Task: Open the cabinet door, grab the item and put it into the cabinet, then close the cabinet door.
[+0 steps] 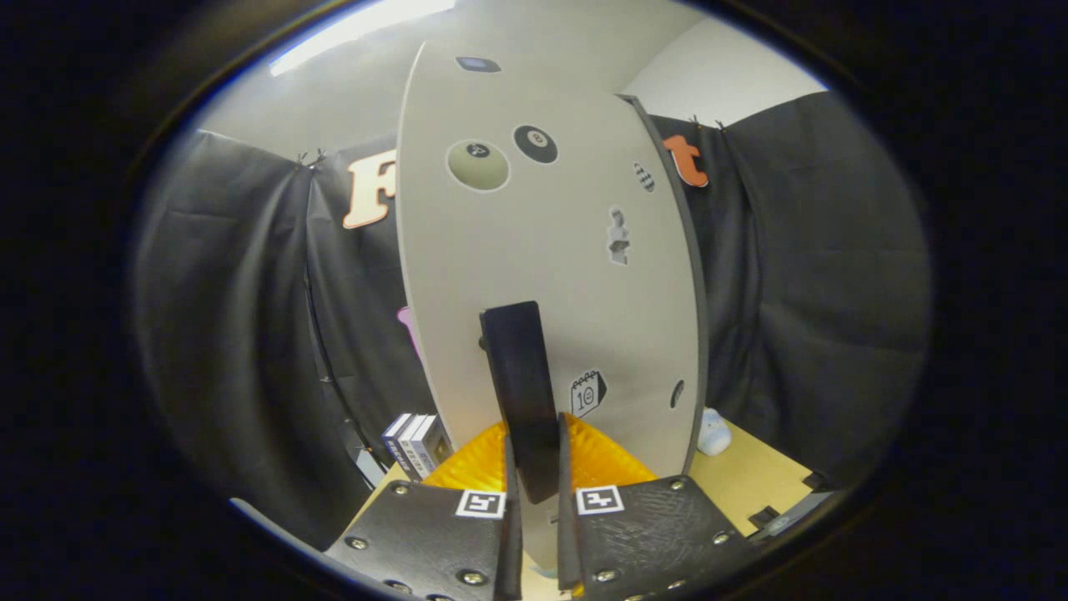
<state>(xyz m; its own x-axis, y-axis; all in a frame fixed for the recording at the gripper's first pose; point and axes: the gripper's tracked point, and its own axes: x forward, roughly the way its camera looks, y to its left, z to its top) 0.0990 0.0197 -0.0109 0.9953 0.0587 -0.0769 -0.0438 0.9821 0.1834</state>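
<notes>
Claw [534,467] was closed narrow on the black door handle [521,392], both fingers pressing its sides, presumably to swing the cabinet door [534,250]; small white item [714,432] sat on tabletop [751,480] beyond door's edge.

Black cloth wall [818,275] encloses the booth. White ceiling [534,25] carries a strip light [359,25], far left. Light wooden tabletop [751,480] below.

cabinet door [542,250] hides interior, perhaps stickers, unreadable
</notes>
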